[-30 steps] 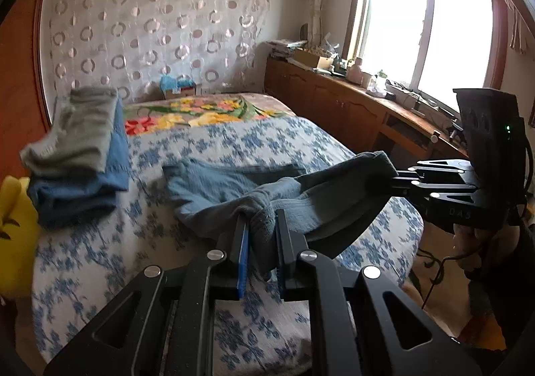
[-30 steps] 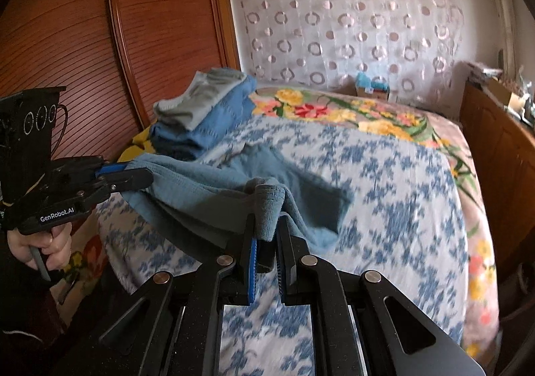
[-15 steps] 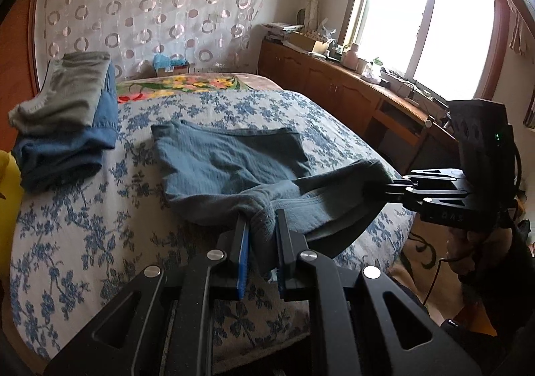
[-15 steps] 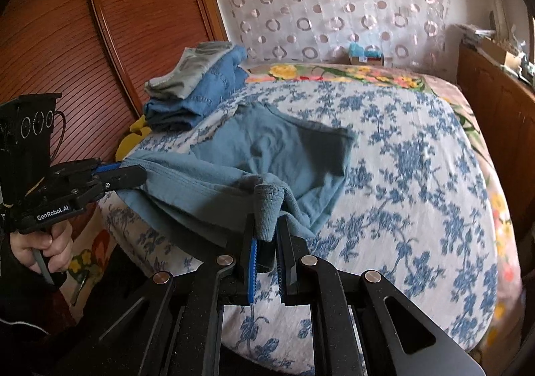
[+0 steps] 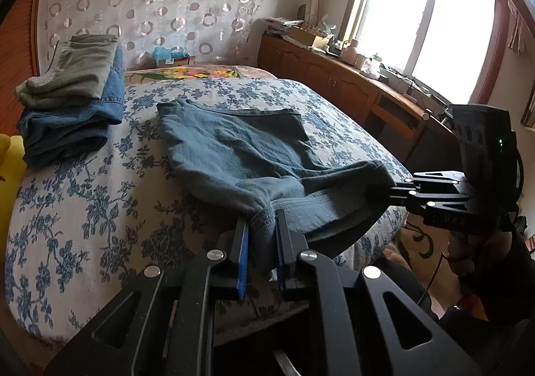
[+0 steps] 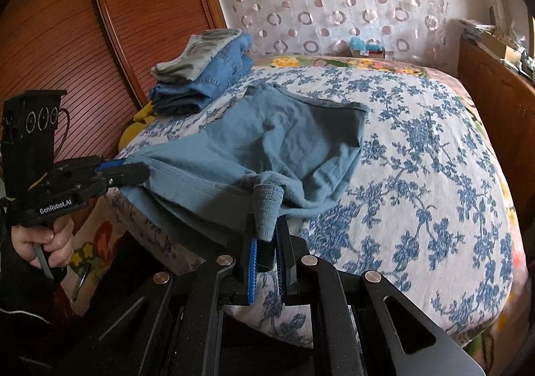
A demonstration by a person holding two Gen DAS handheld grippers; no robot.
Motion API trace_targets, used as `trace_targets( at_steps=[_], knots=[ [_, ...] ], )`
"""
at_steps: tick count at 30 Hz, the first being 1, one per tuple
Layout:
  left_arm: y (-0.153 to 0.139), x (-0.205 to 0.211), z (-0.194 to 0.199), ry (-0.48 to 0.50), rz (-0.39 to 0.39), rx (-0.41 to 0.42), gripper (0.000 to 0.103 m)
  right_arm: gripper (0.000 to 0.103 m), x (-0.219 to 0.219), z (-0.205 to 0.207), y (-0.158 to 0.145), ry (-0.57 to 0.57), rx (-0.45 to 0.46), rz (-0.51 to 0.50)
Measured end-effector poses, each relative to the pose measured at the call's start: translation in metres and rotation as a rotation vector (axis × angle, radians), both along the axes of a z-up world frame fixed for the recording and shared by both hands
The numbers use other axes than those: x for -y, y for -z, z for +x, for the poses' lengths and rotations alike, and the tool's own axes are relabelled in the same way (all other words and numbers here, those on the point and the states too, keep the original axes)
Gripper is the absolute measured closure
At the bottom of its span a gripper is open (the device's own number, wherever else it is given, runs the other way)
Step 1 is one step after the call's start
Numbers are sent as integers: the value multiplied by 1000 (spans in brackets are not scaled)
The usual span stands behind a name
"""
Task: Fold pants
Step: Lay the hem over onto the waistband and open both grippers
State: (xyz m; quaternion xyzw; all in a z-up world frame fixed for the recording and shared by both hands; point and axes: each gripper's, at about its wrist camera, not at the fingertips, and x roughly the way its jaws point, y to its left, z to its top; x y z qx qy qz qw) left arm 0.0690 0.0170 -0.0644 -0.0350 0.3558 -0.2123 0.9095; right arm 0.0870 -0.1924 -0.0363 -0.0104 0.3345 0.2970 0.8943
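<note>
— Blue-grey pants [image 5: 234,148] lay across the floral bed [image 5: 83,208], near end lifted off its edge. Grips?
— Left gripper [image 5: 260,242] and right gripper [image 6: 265,242] each clamped a bunched corner.
— Progress?
— Early, I judged: no fold was made yet. Folded stack [image 6: 207,75] stood apart, alongside.

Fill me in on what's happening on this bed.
A person is folding blue-grey pants on the floral bedspread. The left hand-held gripper and the right hand-held gripper each clamp one ribbed cuff at the near edge of the bed, while the waist end lies spread flat farther in. A stack of folded clothes sits by the wooden headboard.
</note>
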Motion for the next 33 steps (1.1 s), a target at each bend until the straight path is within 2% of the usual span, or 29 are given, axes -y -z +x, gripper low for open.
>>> trace_targets(
  at_steps=[12,33],
  knots=[
    [15,1,-21,7,2,-34,89,94,2,-21,9,-15,-5,9],
    [-6,22,-28,49,-11,1,89,94,41,-44,0,7,14,71]
  ],
)
